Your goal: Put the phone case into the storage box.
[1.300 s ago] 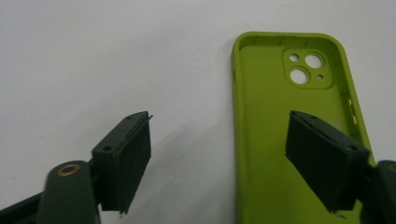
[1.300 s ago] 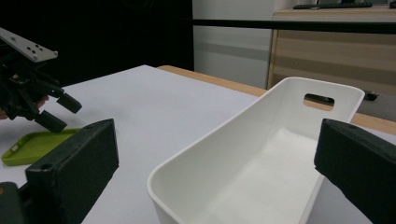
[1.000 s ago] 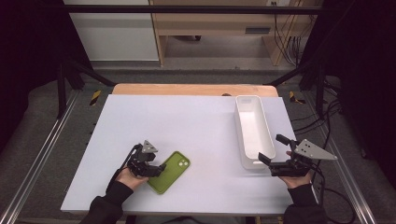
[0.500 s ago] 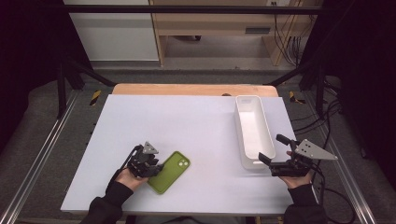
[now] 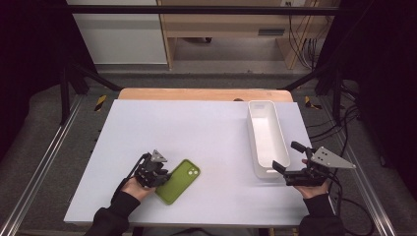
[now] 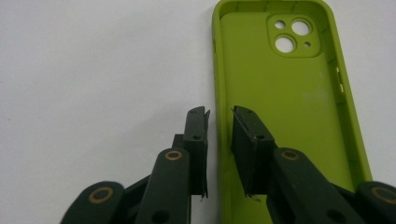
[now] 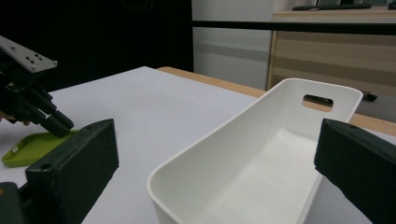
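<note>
A lime-green phone case [image 5: 179,181] lies hollow side up on the white table [image 5: 196,128], near the front left. My left gripper [image 5: 163,178] is low at its near end. In the left gripper view the jaws [image 6: 219,112] straddle the left rim of the case [image 6: 289,107]. They have just been closing, and a thin gap still shows on each side of the rim. My right gripper [image 5: 285,156] is wide open at the near right corner of a white bin [image 5: 252,142]. In the right gripper view the empty bin [image 7: 261,100] sits ahead between the jaws [image 7: 219,140].
The bin stands lengthwise along the right side of the table. A wooden strip [image 5: 196,93] runs along the far edge. Metal rails flank the table. Cables trail on the floor at the right [image 5: 344,128]. The right gripper view also shows the case [image 7: 28,147] under the left gripper [image 7: 32,107].
The left gripper's jaws stand a little narrower over the case's edge than before. Both hands, the case and the bin stay where they were.
</note>
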Available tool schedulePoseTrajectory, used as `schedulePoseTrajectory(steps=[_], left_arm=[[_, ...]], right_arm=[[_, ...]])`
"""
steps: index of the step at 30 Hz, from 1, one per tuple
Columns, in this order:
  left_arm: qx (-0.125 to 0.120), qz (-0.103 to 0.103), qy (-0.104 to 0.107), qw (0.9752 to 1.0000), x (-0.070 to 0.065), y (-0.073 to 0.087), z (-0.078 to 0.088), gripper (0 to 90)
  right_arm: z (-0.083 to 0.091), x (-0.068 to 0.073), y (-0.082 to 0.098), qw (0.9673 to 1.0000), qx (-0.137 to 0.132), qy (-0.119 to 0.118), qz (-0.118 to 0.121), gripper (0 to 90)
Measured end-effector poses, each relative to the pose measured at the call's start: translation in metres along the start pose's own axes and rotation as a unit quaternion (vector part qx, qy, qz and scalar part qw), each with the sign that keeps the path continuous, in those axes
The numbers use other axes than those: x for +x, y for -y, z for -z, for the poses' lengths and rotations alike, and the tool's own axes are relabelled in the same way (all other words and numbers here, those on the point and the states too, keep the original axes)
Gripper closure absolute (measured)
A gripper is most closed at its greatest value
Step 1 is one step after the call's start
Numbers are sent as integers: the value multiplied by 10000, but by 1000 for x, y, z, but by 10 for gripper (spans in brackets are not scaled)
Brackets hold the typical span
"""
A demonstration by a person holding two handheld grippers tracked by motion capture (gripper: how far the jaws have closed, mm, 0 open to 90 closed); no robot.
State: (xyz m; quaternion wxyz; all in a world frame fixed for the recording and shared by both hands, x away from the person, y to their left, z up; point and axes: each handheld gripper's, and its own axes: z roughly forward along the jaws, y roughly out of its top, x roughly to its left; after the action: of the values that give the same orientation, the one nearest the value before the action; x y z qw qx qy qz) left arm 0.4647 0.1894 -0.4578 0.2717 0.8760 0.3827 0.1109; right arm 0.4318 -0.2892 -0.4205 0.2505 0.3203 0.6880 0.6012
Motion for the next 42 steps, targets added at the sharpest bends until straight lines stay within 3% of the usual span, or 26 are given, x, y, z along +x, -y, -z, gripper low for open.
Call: schedulePoseTrajectory(steps=[20, 42], left_arm=[[51, 213, 70, 9997, 1, 0, 0, 849], [-45, 361, 61, 9993, 3, 0, 4, 866]], right_arm=[[0, 0, 0, 10000, 8, -8, 12, 0], [1, 0, 0, 10000, -18, -13, -2, 0]])
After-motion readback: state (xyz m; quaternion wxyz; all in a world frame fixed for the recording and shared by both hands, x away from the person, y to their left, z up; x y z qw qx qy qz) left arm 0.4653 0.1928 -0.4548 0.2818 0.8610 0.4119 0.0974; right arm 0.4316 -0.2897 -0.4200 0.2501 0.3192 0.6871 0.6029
